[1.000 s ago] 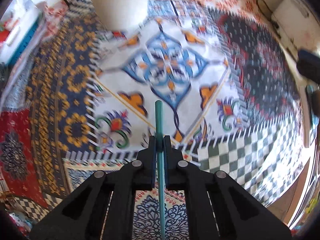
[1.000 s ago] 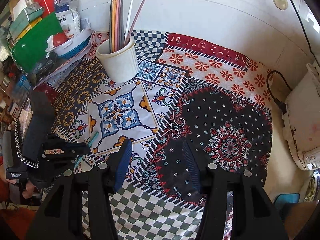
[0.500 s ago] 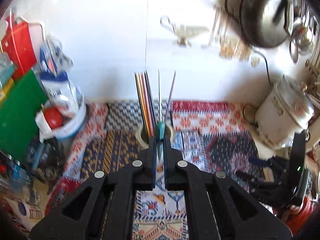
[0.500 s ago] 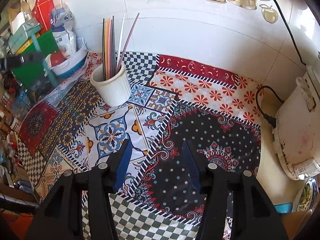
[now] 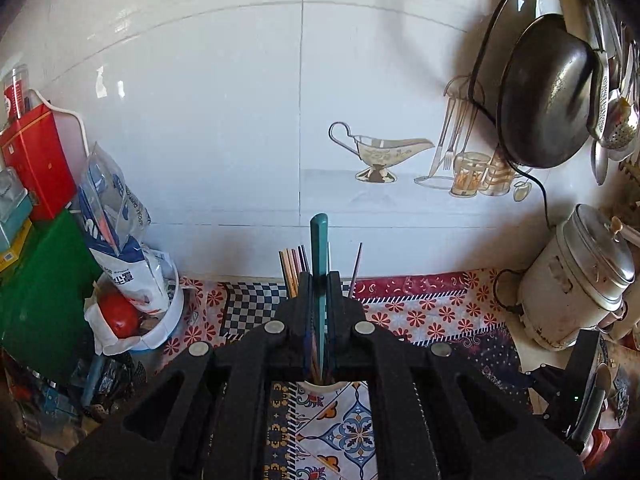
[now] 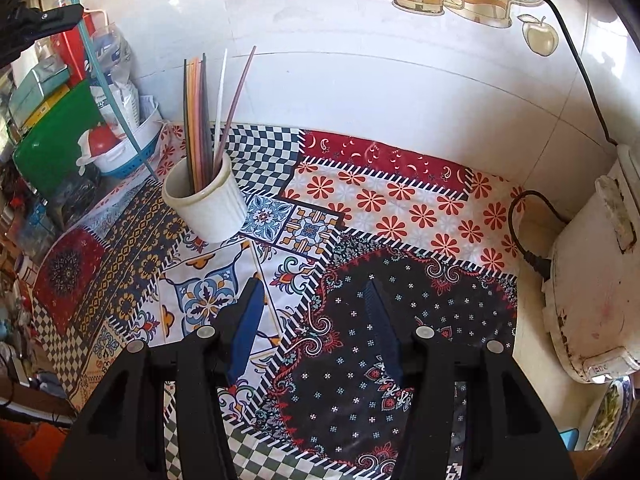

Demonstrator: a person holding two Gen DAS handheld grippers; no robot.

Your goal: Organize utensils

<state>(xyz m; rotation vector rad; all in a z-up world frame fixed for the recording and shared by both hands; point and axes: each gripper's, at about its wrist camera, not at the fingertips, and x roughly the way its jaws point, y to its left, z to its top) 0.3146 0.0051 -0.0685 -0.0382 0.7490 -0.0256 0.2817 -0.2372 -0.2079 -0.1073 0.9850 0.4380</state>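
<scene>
White tiled wall backs a counter (image 6: pixel 400 208) spread with a patchwork cloth. On the left, the left claw (image 5: pixel 319 280) is clenched on a teal chopstick (image 5: pixel 319 248), whose long axis runs along the fingers, its blunt end up toward the wall and its tip slanting down toward the white cup (image 6: pixel 206 200). That cup stands upright near the wall and holds more sticks pointing up. Nearer, the right claw (image 6: pixel 316 320) hangs released and empty over the cloth. A rice cooker (image 5: pixel 572 288) sits far right.
</scene>
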